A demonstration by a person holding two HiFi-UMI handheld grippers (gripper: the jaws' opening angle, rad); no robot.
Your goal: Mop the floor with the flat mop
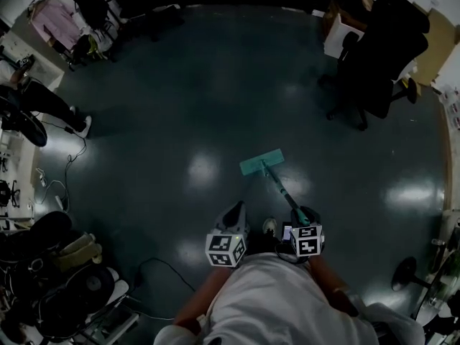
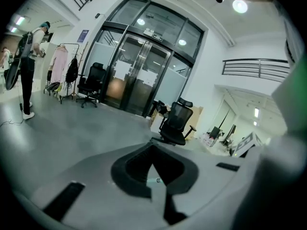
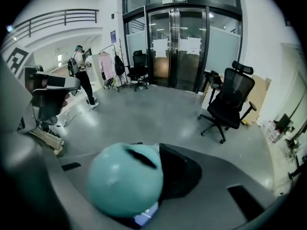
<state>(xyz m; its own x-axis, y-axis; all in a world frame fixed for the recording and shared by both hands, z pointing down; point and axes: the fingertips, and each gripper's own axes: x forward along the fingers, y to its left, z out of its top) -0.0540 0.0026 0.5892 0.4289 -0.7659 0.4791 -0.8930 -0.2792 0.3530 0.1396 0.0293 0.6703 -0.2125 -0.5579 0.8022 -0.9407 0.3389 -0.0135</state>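
**Position.** The flat mop has its teal head (image 1: 261,162) flat on the floor (image 1: 180,99), just ahead of the operator at 12 o'clock. Its handle (image 1: 282,191) slopes back to the right gripper (image 1: 307,221).

**Grippers.** The right gripper is clamped on the top of the handle; the rounded teal end (image 3: 125,186) fills the space between its jaws. The left gripper (image 1: 233,221) is beside the handle, not on it. Its jaws are drawn together and hold nothing.

**Hazards.**
- The mop is held at one point only, at the very top. In my judgement a firm push could make the handle turn or slide in the jaws, and the head could lift off or skate sideways.
- Loose cables (image 1: 66,165) trail across the floor at 9 o'clock, and another (image 1: 154,264) loops near the operator's feet at 7 o'clock. A wide stroke could snag them, or a step back could trip on them.
- An office chair (image 1: 381,56) on castors stands at 2 o'clock, and a bump from the head would set it rolling.
- A person (image 1: 43,103) stands at 10 o'clock, inside a long sweep.
- The floor is glossy, and if it is wet it could be slippery underfoot.

**Writing.** No brand or label can be read on the mop. The cubes (image 1: 226,250) on the grippers carry black-and-white square patterns only. The sheets on the glass doors (image 3: 175,47) are too small to read.
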